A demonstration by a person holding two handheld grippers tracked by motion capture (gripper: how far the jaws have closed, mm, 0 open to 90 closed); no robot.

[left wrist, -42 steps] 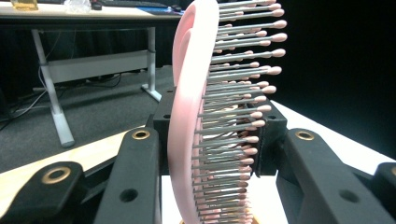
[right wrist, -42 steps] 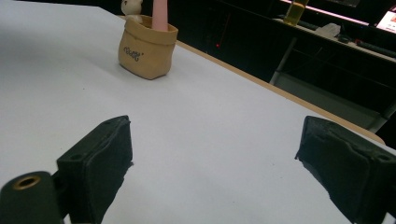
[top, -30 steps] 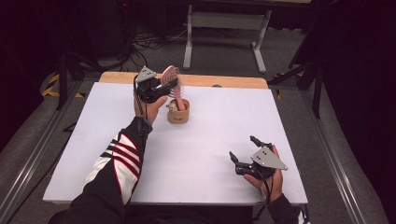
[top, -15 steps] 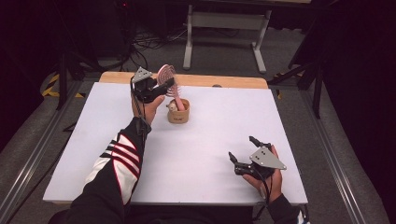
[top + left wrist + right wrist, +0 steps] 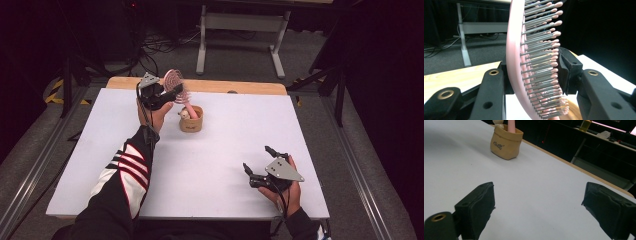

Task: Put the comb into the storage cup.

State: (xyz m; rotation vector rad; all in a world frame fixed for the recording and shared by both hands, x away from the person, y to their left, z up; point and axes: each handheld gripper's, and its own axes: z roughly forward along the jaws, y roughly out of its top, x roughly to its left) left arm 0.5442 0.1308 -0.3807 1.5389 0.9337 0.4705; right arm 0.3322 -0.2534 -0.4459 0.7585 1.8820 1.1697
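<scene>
A pink hairbrush stands with its handle down in a small tan sack-shaped cup at the far middle of the white table. My left gripper holds the brush head from the left. In the left gripper view the hairbrush sits between the jaws, its back on one pad and its bristle tips on the other. These jaws have just been opening slightly, with the brush still between them. My right gripper rests near the front right edge, open and holding nothing. In the right gripper view the right gripper faces the cup.
A small white figure sits at the cup's rim. A wooden strip runs along the table's far edge. Beyond it stand a metal frame and floor cables.
My left hand and the brush head have drifted slightly to the left. The right hand has not moved.
</scene>
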